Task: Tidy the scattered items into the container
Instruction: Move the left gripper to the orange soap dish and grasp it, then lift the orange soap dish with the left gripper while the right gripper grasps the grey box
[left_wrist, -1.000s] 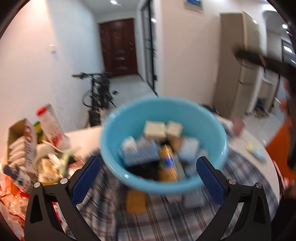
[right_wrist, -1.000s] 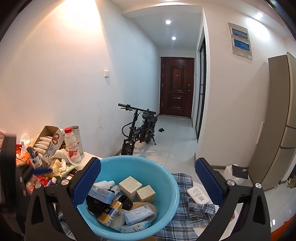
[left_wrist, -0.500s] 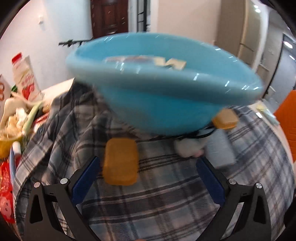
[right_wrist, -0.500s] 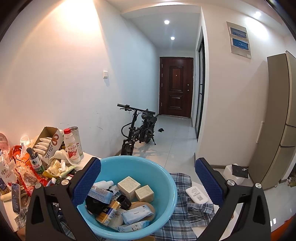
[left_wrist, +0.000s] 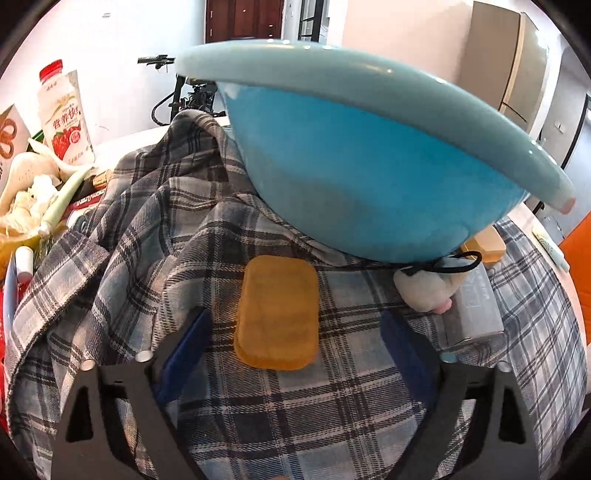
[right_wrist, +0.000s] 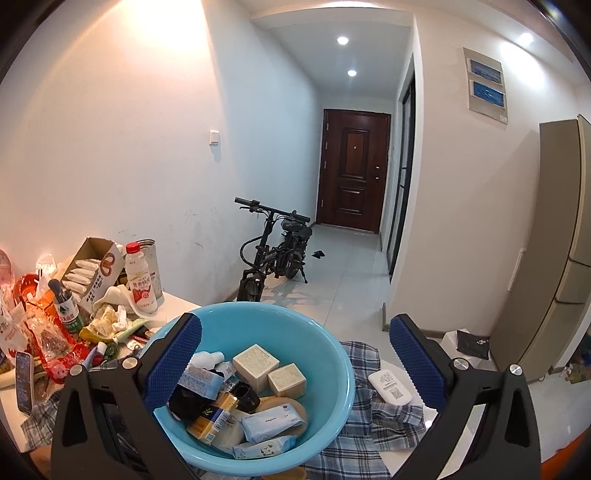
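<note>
An orange soap-like bar (left_wrist: 277, 314) lies flat on the plaid shirt (left_wrist: 147, 240) just in front of the blue bowl (left_wrist: 369, 177). My left gripper (left_wrist: 293, 350) is low over the cloth with the bar between its closing jaws; both blue pads still stand clear of it. The right wrist view looks down into the bowl (right_wrist: 295, 332), which holds several boxes, wipe packs and bottles. My right gripper (right_wrist: 295, 358) hovers open above the bowl's near side with nothing held.
A small white plush toy with a black cord (left_wrist: 424, 291), a clear packet (left_wrist: 476, 310) and another orange piece (left_wrist: 484, 245) lie by the bowl's base. Snack clutter and a milk bottle (right_wrist: 139, 280) crowd the table's left. A white device (right_wrist: 389, 386) lies on the shirt.
My left gripper has dropped from above the bowl to the cloth in front of it, and its jaws have narrowed around the orange bar. The right gripper has stayed put.
</note>
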